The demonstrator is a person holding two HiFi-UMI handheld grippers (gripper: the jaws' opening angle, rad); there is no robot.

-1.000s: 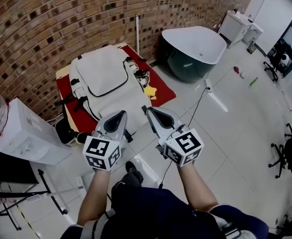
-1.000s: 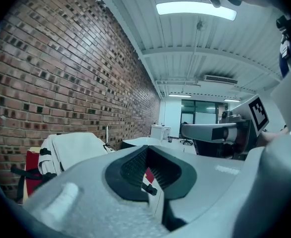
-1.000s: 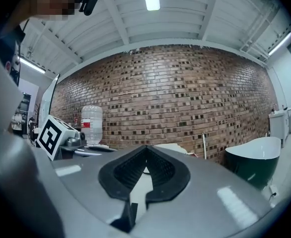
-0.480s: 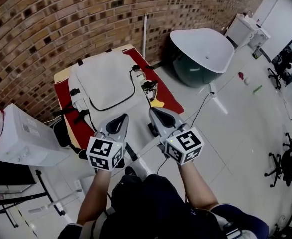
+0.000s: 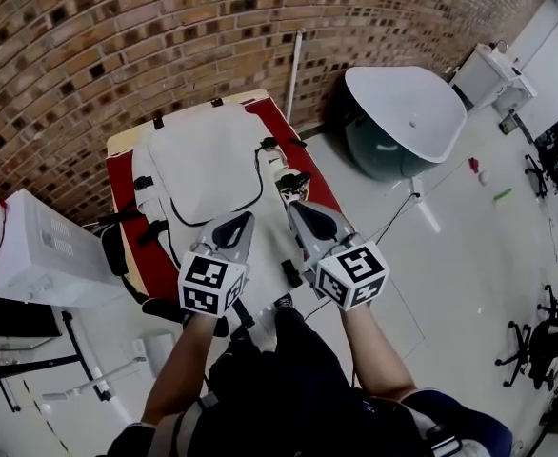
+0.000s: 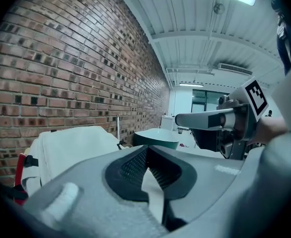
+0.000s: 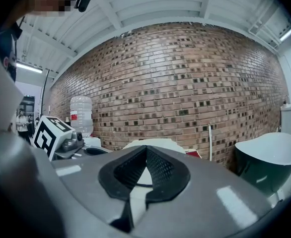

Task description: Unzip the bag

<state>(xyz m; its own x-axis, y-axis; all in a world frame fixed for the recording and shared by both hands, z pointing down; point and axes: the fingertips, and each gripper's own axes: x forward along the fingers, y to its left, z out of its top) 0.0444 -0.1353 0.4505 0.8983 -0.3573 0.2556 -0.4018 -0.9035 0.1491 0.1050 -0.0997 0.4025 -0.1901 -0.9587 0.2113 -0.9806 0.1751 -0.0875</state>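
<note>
Both arms are reaching forward from the torso, forearms bare and roughly parallel, left forearm (image 5: 177, 374) and right forearm (image 5: 374, 350) side by side.

Left hand-held gripper (image 5: 242, 221): the hand is holding it nose-forward and tilted slightly down, marker cube (image 5: 208, 284) facing up toward the head camera. Jaws are pressing together at the tips, with nothing between them.

Right hand-held gripper (image 5: 298, 208): same pose, running just beside the left one with tips a little apart from it, cube (image 5: 352, 276) on top. Jaws are also meeting at the tips and pinching nothing.

White bag (image 5: 203, 155) is lying flat just ahead of and below both tips, on a red mat (image 5: 125, 174) on the bench (image 5: 117, 144). In the head view the left tips are overlapping the bag's near edge. The gripper views are showing the bag ahead of the jaws, not in contact. Its dark zipper line (image 5: 257, 184) is curving round the front panel, ahead of the gap between the two grippers.

Brick wall (image 5: 117, 36) is standing directly beyond the bag. A white tub (image 5: 408, 112) is sitting ahead and right of the right hand-held gripper, well apart. A white box (image 5: 41, 255) is sitting left of the left hand-held gripper.
</note>
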